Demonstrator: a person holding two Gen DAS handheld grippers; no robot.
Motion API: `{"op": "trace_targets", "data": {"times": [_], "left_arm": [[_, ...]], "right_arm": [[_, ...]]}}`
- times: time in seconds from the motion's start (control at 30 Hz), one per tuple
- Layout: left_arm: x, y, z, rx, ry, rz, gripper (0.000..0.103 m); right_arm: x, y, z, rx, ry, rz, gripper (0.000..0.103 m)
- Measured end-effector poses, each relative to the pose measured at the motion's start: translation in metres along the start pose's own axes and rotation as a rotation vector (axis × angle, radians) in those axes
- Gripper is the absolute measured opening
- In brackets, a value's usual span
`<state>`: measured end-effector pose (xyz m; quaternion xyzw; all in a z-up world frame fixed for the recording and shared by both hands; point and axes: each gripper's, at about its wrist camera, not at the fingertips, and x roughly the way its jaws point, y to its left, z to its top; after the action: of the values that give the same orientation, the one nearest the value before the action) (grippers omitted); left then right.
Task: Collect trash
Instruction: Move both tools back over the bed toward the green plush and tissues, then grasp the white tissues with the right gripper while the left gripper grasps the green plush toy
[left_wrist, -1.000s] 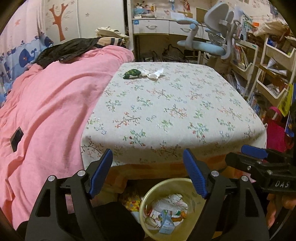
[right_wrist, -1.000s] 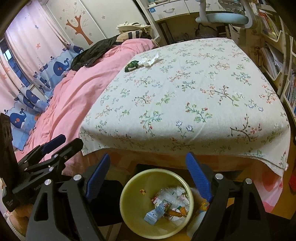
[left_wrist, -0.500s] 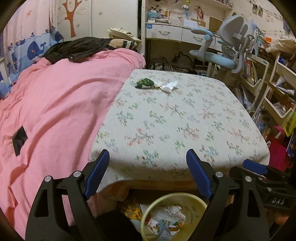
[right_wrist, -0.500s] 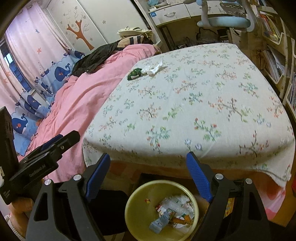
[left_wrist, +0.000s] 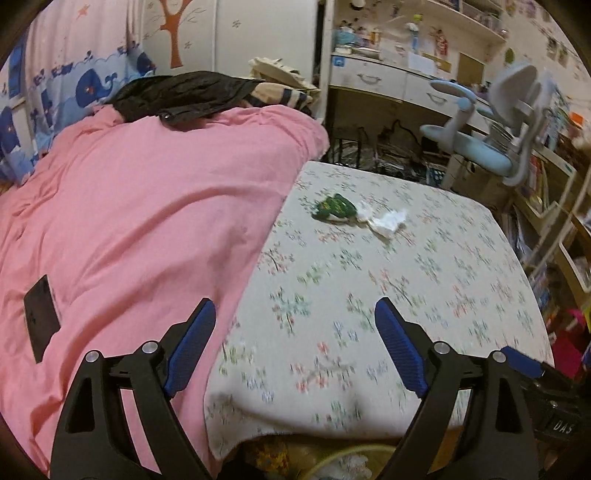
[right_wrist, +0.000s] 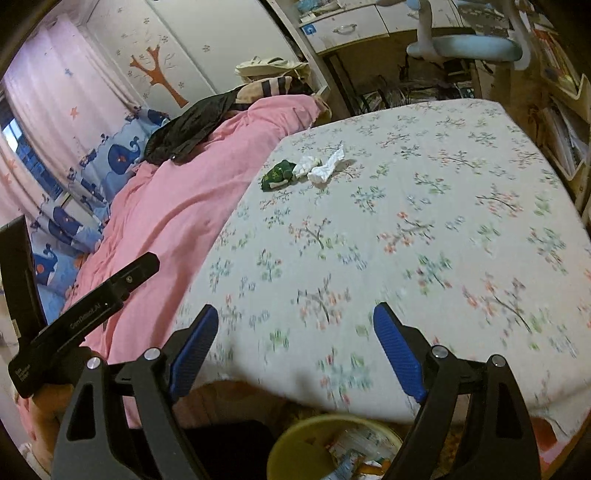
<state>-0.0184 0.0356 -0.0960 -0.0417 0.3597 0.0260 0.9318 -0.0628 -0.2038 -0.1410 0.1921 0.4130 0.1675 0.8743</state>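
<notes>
We see a crumpled green foil wrapper (left_wrist: 333, 207) touching two wadded white tissues (left_wrist: 384, 221) far across the floral cloth (right_wrist: 406, 240). Round yellow plastic bin (right_wrist: 295, 450) below the cloth's near edge — paper scraps and cartons inside. Left gripper (left_wrist: 295, 347), jaws just widened, and right gripper (right_wrist: 295, 347) — both gaping, empty.

Left gripper (left_wrist: 295, 347): moved forward over the bed (left_wrist: 424, 295); fingers opened further, nothing between them.
Right gripper (right_wrist: 295, 347): advanced likewise.
Bin (right_wrist: 295, 450): slipped toward frame bottom.
</notes>
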Motion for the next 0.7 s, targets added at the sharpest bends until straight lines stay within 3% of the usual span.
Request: {"op": "trace_targets", "data": {"times": [0.43,0.7], "left_arm": [[0.076,-0.011,0.056,0.011,0.023,0.019,0.084],[0.132,-0.007,0.085,-0.037,0.06,0.008,0.084]], "right_arm": [[0.067,-0.006,0.067,0.074,-0.006,-0.003,0.083],[0.12,-0.016,0.105,0.127,-0.006,-0.01,0.083]]}}
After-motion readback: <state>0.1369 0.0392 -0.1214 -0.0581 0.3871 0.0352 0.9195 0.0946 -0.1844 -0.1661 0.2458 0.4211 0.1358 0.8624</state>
